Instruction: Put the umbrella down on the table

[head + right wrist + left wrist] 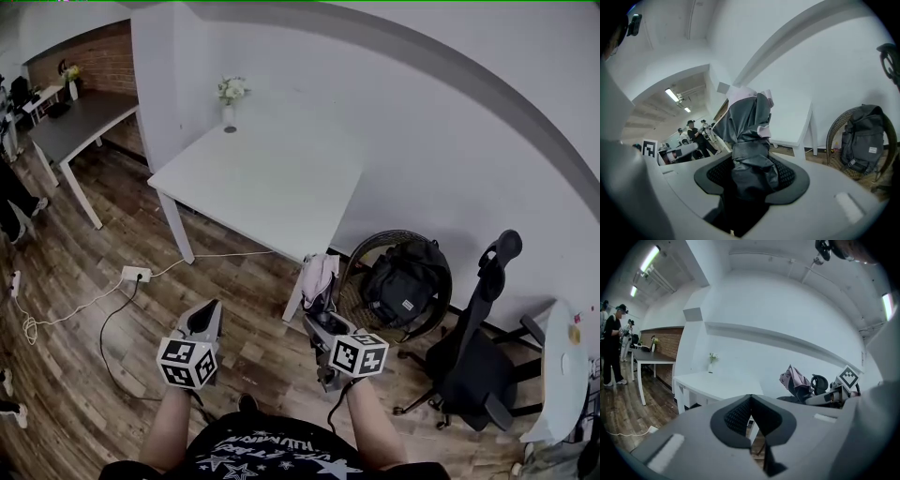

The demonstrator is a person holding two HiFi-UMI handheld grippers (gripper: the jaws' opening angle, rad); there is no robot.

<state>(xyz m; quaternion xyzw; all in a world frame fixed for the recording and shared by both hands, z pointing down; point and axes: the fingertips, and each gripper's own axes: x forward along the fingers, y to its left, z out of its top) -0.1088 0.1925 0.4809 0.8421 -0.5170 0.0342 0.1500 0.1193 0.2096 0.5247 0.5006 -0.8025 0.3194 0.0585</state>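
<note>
Right tongs (320,324) clamp the folded umbrella (319,278) by the near corner of the bare white worktop (272,178), left tongs (202,320) pinched shut, empty; the backpack (404,278) label is too small to read.

Black shirt (272,455) with white stars and lettering, bottom centre. Grey left gripper (206,317) and right gripper (319,323), each bearing a black-and-white marker cube (187,363).
</note>
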